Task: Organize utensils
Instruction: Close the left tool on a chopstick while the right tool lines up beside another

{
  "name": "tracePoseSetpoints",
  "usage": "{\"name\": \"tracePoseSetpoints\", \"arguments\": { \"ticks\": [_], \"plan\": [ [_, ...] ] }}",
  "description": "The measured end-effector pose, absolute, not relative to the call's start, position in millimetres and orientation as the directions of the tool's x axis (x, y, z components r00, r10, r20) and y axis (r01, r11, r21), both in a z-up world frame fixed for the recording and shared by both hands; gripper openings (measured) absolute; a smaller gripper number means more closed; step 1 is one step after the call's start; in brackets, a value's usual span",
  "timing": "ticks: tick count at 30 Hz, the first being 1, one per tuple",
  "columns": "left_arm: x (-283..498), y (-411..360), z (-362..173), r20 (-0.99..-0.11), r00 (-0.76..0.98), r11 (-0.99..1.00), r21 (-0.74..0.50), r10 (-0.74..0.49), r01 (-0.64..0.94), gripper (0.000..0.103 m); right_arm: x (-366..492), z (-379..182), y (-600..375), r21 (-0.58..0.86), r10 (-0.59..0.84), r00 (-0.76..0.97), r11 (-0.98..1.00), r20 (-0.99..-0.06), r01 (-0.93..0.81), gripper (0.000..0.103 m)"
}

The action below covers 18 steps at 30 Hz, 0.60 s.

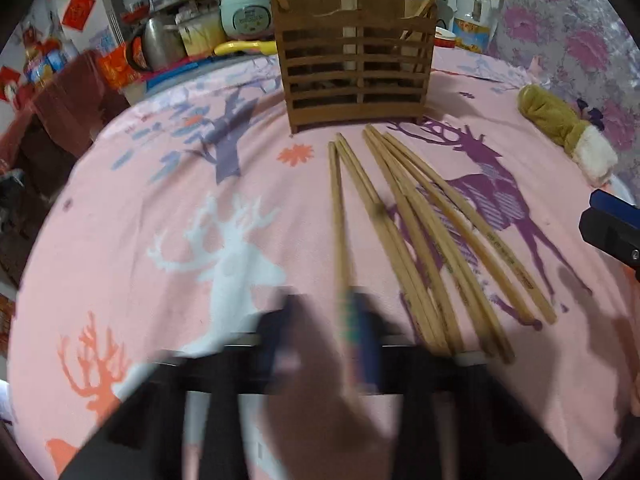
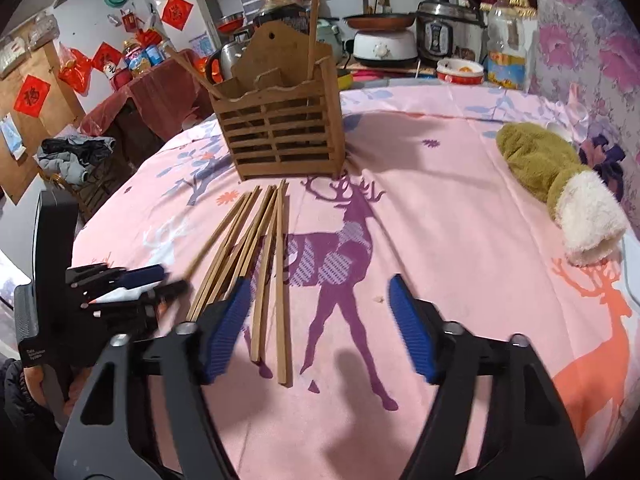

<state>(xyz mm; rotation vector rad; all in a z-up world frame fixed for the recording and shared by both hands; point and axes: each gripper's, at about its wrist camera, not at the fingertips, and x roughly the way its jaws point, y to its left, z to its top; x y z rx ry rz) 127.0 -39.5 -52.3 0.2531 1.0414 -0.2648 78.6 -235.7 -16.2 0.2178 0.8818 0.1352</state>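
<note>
Several wooden chopsticks [image 1: 432, 240] [image 2: 256, 248] lie fanned on the pink deer-print cloth [image 1: 160, 168] in front of a slatted wooden holder [image 1: 356, 76] [image 2: 280, 132]. The holder has a chopstick [image 2: 312, 28] leaning in each side. My left gripper [image 1: 342, 316], blurred at the bottom of the left wrist view, is shut on the near end of the leftmost chopstick [image 1: 336, 208]. It also shows at the left of the right wrist view as the left gripper [image 2: 168, 280]. My right gripper [image 2: 320, 328] hovers open above the near ends of the rightmost chopsticks, its blue pads [image 2: 228, 328] touching nothing.
An olive and white plush toy [image 1: 560, 132] [image 2: 560, 184] lies on the cloth at the right. Behind the holder stand a pressure cooker [image 2: 448, 28], a rice cooker [image 1: 248, 12], bottles and a kettle. A floral cloth [image 2: 592, 40] rises at the far right. The cloth's edge drops away at the left.
</note>
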Motion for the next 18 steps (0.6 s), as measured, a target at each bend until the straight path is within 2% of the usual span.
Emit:
{"name": "tracePoseSetpoints", "arguments": {
  "ticks": [4,7,15,18],
  "plan": [
    [140,-32,-54,-0.864,0.501,0.952,0.111,-0.05,0.286,0.006,82,-26,-227,0.253,0.24,0.587,0.965,-0.773,-0.062,0.038],
    [148,-22,-54,-0.869,0.492,0.964,0.077,-0.061,0.255,0.007,82,-31,-216,0.24,0.251,0.563,0.966,-0.787,-0.096,0.032],
    [154,-14,-53,-0.873,0.48,0.971,0.039,-0.081,0.236,0.009,86,-48,-202,0.199,0.233,0.517,0.973,-0.824,-0.121,0.03],
    [154,-15,-53,-0.872,0.483,0.97,0.045,-0.078,0.237,0.009,88,-56,-198,0.166,0.204,0.502,0.979,-0.84,-0.12,0.022]
  ]
}}
